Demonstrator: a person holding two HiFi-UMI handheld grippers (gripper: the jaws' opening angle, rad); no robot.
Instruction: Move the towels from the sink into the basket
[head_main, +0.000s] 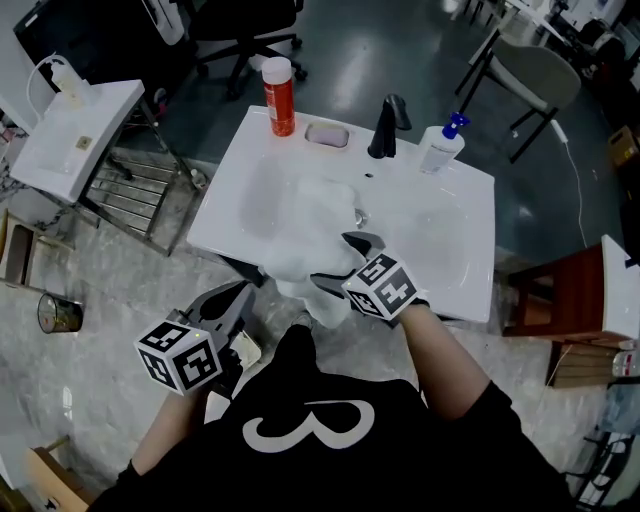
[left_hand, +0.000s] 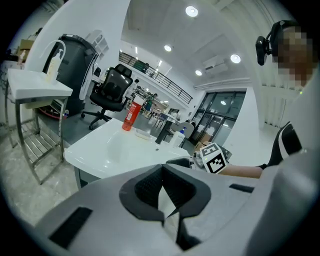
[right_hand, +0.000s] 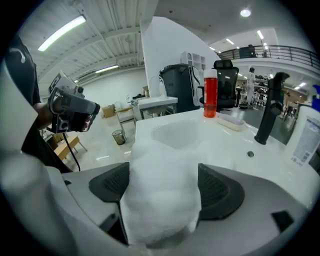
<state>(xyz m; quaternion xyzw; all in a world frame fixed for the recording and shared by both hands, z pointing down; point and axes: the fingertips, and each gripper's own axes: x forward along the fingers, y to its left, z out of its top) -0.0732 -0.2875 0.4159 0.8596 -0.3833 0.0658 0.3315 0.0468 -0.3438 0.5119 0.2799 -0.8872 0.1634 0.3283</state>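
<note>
the sink (head_main: 450, 230) is the biggest thing here, a glossy white moulded top with a shallow rounded basin, hard and slick. the towel (head_main: 300, 225) lies heaped in that basin and spills over the rim at 6 o'clock. it is white, thick and fluffy, a loose soft mound that will sag and trail when raised.

this looks like the pick-up step, with the lift not yet made. the right gripper (head_main: 335, 260) sits at the rim at 6 o'clock with its jaws spread wide on either side of the towel. in the right gripper view the cloth fills the gap and brushes both ribbed dark pads (right_hand: 111, 182), yet it shows no squeeze, so i take it as unclenched. next the jaws need to pinch a good fold and lift it clear of the rim.

the left gripper (head_main: 238, 296) hangs off the sink at 7 o'clock, jaws closed together and carrying nothing that i can see. no basket shows in any view, so the carry direction is unclear.

along the back stand a matte black faucet (head_main: 386, 127) at 12 o'clock, a red bottle (head_main: 279, 95) at 11 o'clock and a white pump bottle (head_main: 440, 148) at 1 o'clock.
</note>
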